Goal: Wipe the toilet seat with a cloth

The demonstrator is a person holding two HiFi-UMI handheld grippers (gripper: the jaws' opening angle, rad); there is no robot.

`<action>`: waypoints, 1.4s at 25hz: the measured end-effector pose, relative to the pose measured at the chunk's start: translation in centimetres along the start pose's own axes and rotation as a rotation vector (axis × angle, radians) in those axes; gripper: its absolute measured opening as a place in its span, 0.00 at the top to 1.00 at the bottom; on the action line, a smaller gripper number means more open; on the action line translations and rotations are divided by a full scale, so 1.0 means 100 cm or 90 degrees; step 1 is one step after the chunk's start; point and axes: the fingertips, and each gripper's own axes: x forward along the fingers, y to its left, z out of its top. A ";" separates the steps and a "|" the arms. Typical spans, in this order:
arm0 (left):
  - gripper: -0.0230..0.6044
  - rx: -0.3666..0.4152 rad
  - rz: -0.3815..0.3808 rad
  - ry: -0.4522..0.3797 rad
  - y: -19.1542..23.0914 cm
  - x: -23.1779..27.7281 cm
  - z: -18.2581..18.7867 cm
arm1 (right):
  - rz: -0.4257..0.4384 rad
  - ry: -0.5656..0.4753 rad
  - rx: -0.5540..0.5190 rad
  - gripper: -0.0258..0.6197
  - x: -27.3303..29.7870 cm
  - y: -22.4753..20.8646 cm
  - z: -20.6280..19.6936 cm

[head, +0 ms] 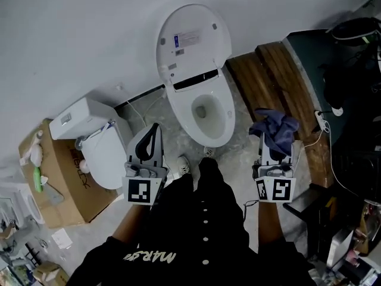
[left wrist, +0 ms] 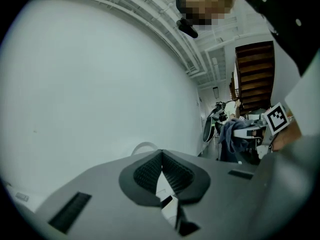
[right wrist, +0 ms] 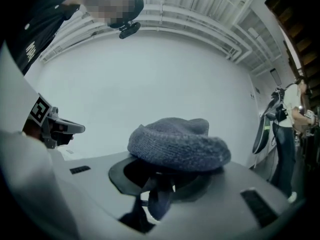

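Flanking the black top (head: 205, 231) at bottom centre: right gripper (head: 275, 143) clamps the cloth (head: 275, 126), ready to wipe; left gripper (head: 153, 128) pinched empty; toilet seat (head: 227, 123) exposed above.

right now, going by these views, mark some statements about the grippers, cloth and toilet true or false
1. The right gripper holds the blue cloth. True.
2. The toilet lid is closed. False: it is raised.
3. The left gripper holds a sponge. False: its jaws are shut on nothing.
4. A cardboard box sits left of the toilet in the head view. True.
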 end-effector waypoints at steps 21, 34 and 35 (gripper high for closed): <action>0.95 -0.040 0.068 0.111 -0.006 0.077 -0.066 | 0.260 0.140 -0.036 0.81 0.168 0.034 -0.189; 0.95 -0.063 0.076 0.164 -0.020 0.098 -0.139 | 0.352 0.223 -0.048 0.81 0.210 0.083 -0.313; 0.95 -0.067 0.074 0.165 -0.021 0.100 -0.144 | 0.360 0.228 -0.058 0.81 0.213 0.087 -0.322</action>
